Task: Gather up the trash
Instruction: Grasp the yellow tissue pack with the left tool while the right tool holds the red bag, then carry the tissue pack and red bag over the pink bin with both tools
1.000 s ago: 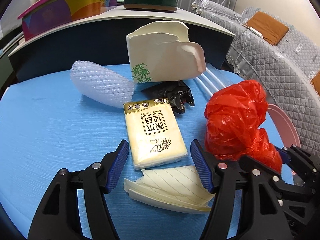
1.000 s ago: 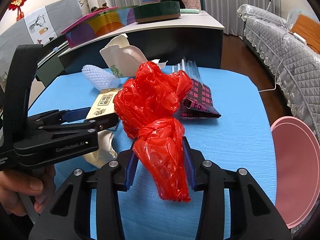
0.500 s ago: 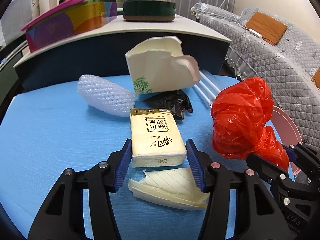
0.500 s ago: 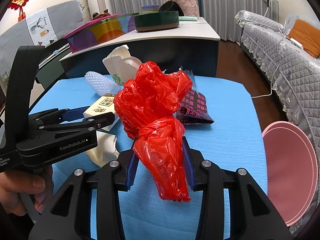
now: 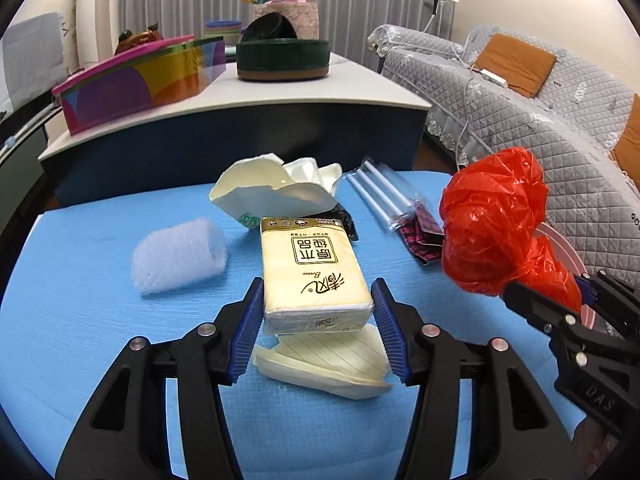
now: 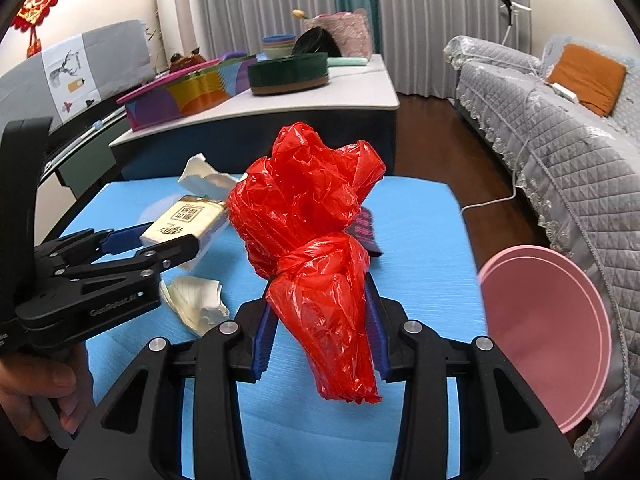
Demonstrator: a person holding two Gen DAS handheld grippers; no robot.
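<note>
Above blue table [image 5: 80, 320] | left hand-held gripper [image 5: 318, 320] clamps tissue pack [image 5: 314, 272] | right hand-held gripper [image 6: 320, 326] clamps red bag [image 6: 308, 216], tilted down

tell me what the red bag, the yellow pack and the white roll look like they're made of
Red bag: thin glossy plastic film, by its sharp crinkles and shine. Yellow pack: probably soft paper tissues in a smooth printed plastic wrap, slightly shiny. White roll: likely bubble wrap or foam netting, translucent and bumpy, though blur leaves that open.
</note>
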